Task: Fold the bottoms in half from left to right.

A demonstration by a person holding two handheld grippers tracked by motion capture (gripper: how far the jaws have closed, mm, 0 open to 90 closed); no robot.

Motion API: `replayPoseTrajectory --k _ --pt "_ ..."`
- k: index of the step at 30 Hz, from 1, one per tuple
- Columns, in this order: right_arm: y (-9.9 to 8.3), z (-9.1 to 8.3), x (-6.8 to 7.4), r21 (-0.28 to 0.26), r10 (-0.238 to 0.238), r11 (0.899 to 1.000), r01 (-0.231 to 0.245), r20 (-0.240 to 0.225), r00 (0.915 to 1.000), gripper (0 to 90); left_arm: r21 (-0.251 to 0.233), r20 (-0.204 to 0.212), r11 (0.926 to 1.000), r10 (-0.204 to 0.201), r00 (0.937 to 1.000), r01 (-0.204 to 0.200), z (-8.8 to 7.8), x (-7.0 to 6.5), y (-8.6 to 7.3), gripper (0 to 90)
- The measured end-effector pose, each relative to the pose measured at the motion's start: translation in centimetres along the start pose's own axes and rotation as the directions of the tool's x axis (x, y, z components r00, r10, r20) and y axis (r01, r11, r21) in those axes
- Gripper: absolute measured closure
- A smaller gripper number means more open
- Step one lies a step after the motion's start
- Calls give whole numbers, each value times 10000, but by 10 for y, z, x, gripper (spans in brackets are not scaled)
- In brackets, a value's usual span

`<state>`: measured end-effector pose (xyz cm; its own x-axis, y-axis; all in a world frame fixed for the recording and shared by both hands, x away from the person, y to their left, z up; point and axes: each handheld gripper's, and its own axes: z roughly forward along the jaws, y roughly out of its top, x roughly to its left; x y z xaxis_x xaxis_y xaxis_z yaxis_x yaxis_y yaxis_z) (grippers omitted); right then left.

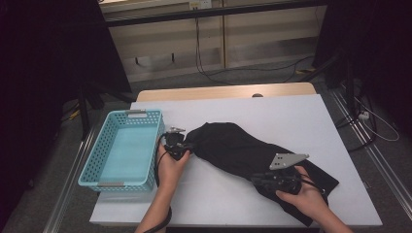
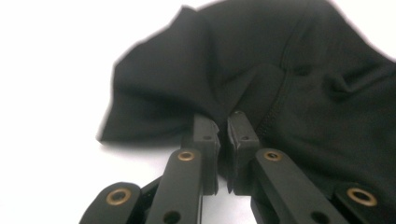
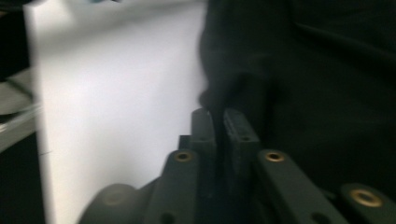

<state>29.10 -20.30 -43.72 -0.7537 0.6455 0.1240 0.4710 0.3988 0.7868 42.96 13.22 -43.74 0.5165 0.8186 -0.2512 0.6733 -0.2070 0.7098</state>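
With both grips made, the left gripper [image 1: 187, 145] and right gripper [image 1: 262, 178] each clamp a pinch of the black garment [image 1: 233, 148], lying crumpled on the white table [image 1: 291, 116] (beside the basket [image 1: 102, 162]); lifting or folding seemingly remains.

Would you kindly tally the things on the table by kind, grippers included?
Black garment: 1
Turquoise basket: 1
Handheld grippers: 2, the left gripper and the right gripper, each shut on the garment
Total: 4

A turquoise basket [image 1: 104, 160] sits on the white table [image 1: 272, 109].
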Motion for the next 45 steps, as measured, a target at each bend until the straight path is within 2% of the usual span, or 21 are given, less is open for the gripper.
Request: replayPoseTrajectory --k 1,2,5,8,12,13,14,16,19,21,22,23,25,27,29,32,34,36,39,41,45 --pt "1 1 0 57 -96 9999 94 383 9992 725 -97 -35 10000 -19 10000 19 -2 1 2 849" --pt "1 1 1 58 -178 9998 175 593 9981 720 -199 -60 9998 -25 10000 24 -4 1 3 849" --pt "3 -1 6 34 -247 9997 246 563 9981 659 -267 -147 9996 90 9999 -94 -4 3 5 848" --pt "2 -6 13 16 -476 9989 475 426 9980 670 -335 -313 9993 124 9994 -134 -3 6 6 848" --pt "1 -9 24 213 -669 9975 672 -162 9976 707 -433 -581 9987 254 9980 -280 -4 10 9 848" --pt "1 -9 24 213 -669 9975 672 -162 9976 707 -433 -581 9987 254 9980 -280 -4 10 9 848" --pt "-2 -3 29 553 -802 9951 817 -300 9963 701 -471 -625 9985 259 9977 -288 -4 10 10 847" --pt "-5 6 29 879 -1046 9906 1045 -34 9945 673 -405 -617 9985 349 9975 -374 -2 10 9 844" --pt "-8 16 24 1289 -947 9875 905 267 9951 722 -271 -584 9989 354 9977 -371 1 11 7 842" --pt "-7 18 19 1265 -792 9893 732 429 9959 806 -218 -592 9990 388 9975 -402 2 12 6 841" --pt "-6 18 17 1219 -731 9904 655 589 9956 885 -206 -605 9989 417 9973 -431 2 12 6 840" --pt "-6 18 14 1181 -677 9912 601 614 9958 898 -192 -602 9988 428 9973 -440 3 12 5 837" --pt "-6 18 7 1024 -283 9945 229 508 9983 900 -155 -564 9987 473 9973 -482 4 11 5 831" --pt "-7 17 2 912 -64 9958 7 621 9981 896 -118 -572 9987 497 9971 -505 5 11 4 812" --pt "-9 16 -1 703 260 9971 -304 626 9977 844 -59 -577 9987 509 9970 -514 6 11 3 776" --pt "-7 8 1 431 80 9990 -111 710 9974 745 -90 -604 9983 575 9965 -581 6 11 2 672" --pt "-5 0 2 214 -87 9997 67 951 9954 652 -75 -478 9981 614 9970 -619 5 10 2 604" --pt "-4 -9 -1 -28 83 10000 -80 1143 9934 609 20 -449 9975 705 9965 -705 4 10 1 552" --pt "-5 -22 -16 -246 525 9985 -492 1619 9854 557 -35 -449 9970 770 9960 -773 3 11 0 447" --pt "-8 -30 -28 -270 815 9966 -777 2017 9761 551 44 -372 9968 800 9961 -799 2 11 0 409" --pt "-16 -42 -51 -148 1139 9933 -1148 2987 9475 542 167 -288 9963 848 9960 -844 0 10 -1 324"
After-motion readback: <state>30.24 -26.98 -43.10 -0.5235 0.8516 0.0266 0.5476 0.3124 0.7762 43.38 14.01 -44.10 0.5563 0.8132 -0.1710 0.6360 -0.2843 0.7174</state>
